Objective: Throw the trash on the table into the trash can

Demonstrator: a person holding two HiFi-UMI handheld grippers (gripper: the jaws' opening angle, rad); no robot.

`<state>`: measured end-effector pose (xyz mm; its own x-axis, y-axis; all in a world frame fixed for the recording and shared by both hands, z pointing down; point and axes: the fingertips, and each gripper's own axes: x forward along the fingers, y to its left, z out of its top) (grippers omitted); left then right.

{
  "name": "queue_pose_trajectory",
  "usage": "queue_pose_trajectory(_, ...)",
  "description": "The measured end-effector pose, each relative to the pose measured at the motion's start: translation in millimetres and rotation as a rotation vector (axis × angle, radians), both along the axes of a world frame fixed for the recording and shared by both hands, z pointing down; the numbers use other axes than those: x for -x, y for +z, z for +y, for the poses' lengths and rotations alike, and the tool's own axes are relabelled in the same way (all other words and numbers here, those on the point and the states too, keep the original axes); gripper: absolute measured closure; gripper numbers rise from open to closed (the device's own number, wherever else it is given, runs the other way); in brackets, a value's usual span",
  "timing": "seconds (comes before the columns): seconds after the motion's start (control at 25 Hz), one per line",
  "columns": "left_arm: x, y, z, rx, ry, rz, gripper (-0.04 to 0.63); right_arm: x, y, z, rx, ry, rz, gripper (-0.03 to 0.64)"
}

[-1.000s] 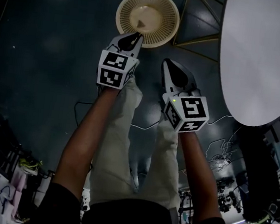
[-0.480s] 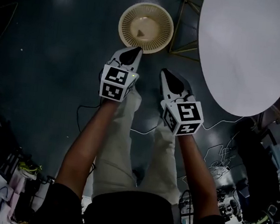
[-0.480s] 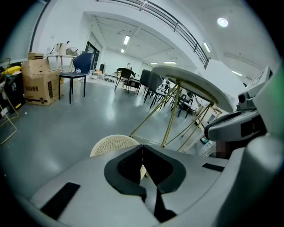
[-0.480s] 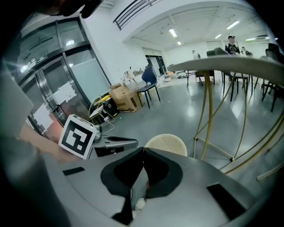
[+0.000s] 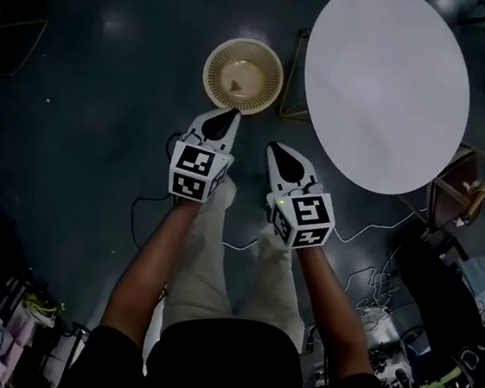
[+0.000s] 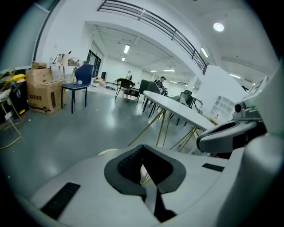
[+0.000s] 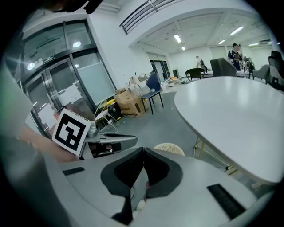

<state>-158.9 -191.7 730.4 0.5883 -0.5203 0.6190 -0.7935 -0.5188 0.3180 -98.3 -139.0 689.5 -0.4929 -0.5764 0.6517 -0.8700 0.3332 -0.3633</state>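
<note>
Where it stands, the trash can (image 5: 214, 73) is beige (slatted).

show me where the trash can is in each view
Head view: trash can, top centre, left of the white table.
Left gripper view: only a sliver of the trash can, low, left of centre.
Right gripper view: trash can just below centre.
Shared landmark: the white table.
</note>
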Motion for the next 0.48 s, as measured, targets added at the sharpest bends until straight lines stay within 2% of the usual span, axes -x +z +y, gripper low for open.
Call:
queue_pose_trajectory(0.16,-4,-60,7,-0.056,-0.023,0.015,0.580,0,-55,-6,-0.068,-0.034,-0.003,0.598)
queue_pose_trajectory(0.48,-23,-151,28,-0.100,-0.063,0.029,0.580,-26,-143,-10,-0.138,-0.057,-0.020,0.598)
